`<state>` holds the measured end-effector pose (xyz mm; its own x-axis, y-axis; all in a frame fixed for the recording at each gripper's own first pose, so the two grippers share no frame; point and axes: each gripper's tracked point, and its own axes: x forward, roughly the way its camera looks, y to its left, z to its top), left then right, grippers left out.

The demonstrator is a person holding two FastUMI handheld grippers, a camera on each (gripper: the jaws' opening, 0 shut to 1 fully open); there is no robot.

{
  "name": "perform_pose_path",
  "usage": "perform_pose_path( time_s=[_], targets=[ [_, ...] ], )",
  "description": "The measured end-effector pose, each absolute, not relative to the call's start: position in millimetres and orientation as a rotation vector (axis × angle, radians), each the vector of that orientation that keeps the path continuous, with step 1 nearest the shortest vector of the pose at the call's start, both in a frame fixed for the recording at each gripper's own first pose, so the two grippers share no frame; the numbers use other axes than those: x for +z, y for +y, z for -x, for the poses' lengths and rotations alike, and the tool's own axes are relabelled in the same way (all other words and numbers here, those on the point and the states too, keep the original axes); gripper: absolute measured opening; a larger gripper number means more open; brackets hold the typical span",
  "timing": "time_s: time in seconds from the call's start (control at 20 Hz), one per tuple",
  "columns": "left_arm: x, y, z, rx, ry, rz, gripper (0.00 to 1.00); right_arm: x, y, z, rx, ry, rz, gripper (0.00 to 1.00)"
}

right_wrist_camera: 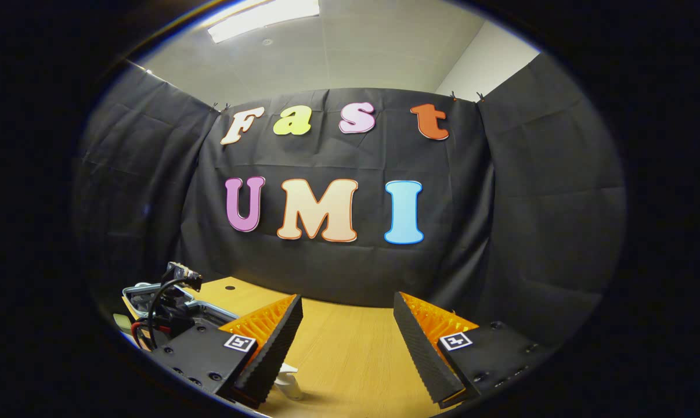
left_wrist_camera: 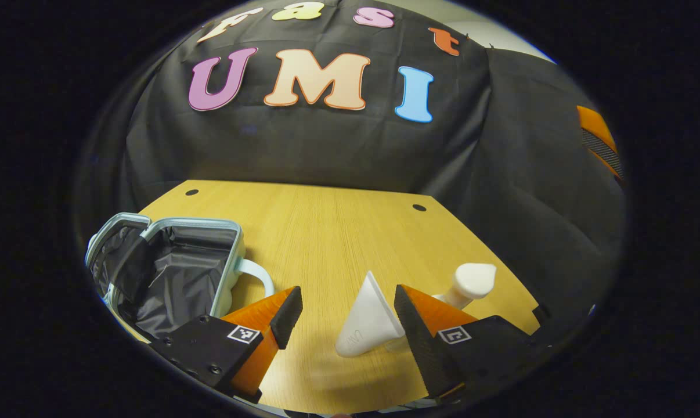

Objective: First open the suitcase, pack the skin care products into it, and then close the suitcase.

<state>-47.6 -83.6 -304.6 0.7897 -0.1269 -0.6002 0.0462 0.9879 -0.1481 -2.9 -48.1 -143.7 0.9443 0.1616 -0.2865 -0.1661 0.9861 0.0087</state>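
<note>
suitcase (left_wrist_camera: 170, 270) open, white tube (left_wrist_camera: 366, 319) between left gripper (left_wrist_camera: 344, 316) fingers — untouched

A wooden table (left_wrist_camera: 327, 232), black cloth wall (right_wrist_camera: 350, 273), perhaps a ceiling light (right_wrist_camera: 263, 14).

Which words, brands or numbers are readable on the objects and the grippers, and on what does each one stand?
White tube: faint grey print near its wide end, too blurred to read.
Left gripper, right gripper: square black-and-white markers, patterns, no letters.
Open suitcase, white pump bottle: no text seen.
</note>
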Motion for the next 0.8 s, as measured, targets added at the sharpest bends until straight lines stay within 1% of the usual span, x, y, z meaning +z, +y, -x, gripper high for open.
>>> perform_pose_path(
  time_s=[0.1, 0.2, 0.25, 0.3, 0.35, 0.45, 0.5, 0.55, 0.6, 0.7, 0.8],
  targets=[
    [-318, -86, 51, -0.099, 0.681, 0.134, 0.95, -146, -49, 3, 0.168, 0.299, 0.021, 1.0],
    [-332, -91, 54, -0.12, 0.711, 0.148, 0.95, -148, -47, 3, 0.173, 0.305, 0.025, 0.99],
    [-339, -94, 56, -0.129, 0.728, 0.157, 0.94, -148, -46, 3, 0.175, 0.307, 0.026, 0.99],
    [-345, -97, 57, -0.141, 0.747, 0.164, 0.91, -148, -45, 4, 0.178, 0.308, 0.027, 0.99],
    [-351, -101, 58, -0.155, 0.765, 0.17, 0.82, -148, -42, 3, 0.18, 0.308, 0.028, 0.99],
    [-353, -94, 53, -0.147, 0.764, 0.13, 0.5, -152, -38, 1, 0.176, 0.313, 0.027, 0.99],
    [-353, -96, 53, -0.171, 0.767, 0.123, 0.34, -154, -35, 2, 0.177, 0.315, 0.023, 0.99],
    [-352, -96, 54, -0.182, 0.773, 0.127, 0.35, -156, -31, 3, 0.178, 0.316, 0.02, 0.99],
    [-347, -95, 52, -0.195, 0.769, 0.132, 0.27, -159, -26, 3, 0.181, 0.319, 0.018, 0.99],
    [-331, -93, 49, -0.214, 0.751, 0.135, 0.22, -168, -18, 3, 0.183, 0.324, 0.021, 0.99],
    [-310, -87, 43, -0.233, 0.724, 0.131, 0.21, -182, -4, 5, 0.199, 0.341, 0.017, 0.99]
  ],
)
